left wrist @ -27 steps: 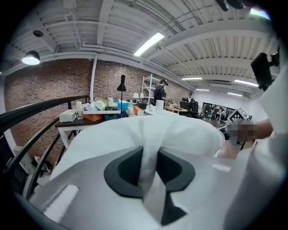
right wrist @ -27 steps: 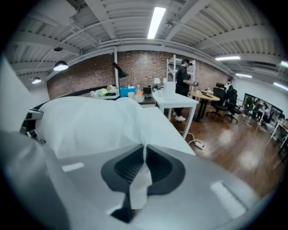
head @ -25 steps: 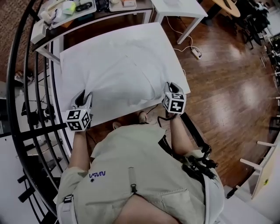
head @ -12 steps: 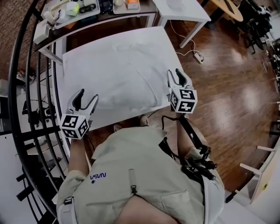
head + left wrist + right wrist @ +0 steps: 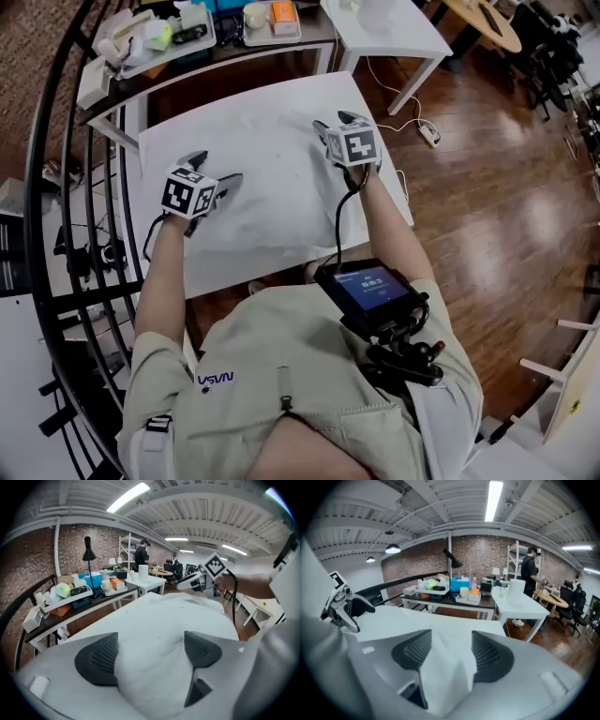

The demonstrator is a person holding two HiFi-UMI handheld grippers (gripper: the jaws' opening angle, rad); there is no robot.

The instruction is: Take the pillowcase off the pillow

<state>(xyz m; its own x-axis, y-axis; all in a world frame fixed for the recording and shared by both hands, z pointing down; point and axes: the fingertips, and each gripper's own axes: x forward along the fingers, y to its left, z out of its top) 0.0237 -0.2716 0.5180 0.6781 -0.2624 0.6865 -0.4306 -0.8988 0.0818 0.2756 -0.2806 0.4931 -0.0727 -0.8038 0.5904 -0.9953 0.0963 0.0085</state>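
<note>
A pillow in a white pillowcase (image 5: 272, 178) lies flat on the white table (image 5: 211, 267). My left gripper (image 5: 217, 171) hovers over the pillow's left part. Its jaws have just been opening and now stand wide, with the pillow's bulge (image 5: 154, 634) showing between the pads (image 5: 101, 658). My right gripper (image 5: 330, 127) is at the pillow's far right corner. Its jaws have also just been opening, and a peak of white cloth (image 5: 447, 667) stands between them. Each gripper shows in the other's view: the right gripper (image 5: 206, 571) and the left gripper (image 5: 344, 606).
Behind the table stands a dark bench (image 5: 187, 37) with trays and boxes, and a small white table (image 5: 384, 23) to its right. A black railing (image 5: 56, 187) curves along the left. A power strip (image 5: 424, 136) lies on the wood floor at right.
Both grippers left the pillow's near edge, opened, and moved forward over the pillow. The right one went to the far right corner, the left one onto the left part.
</note>
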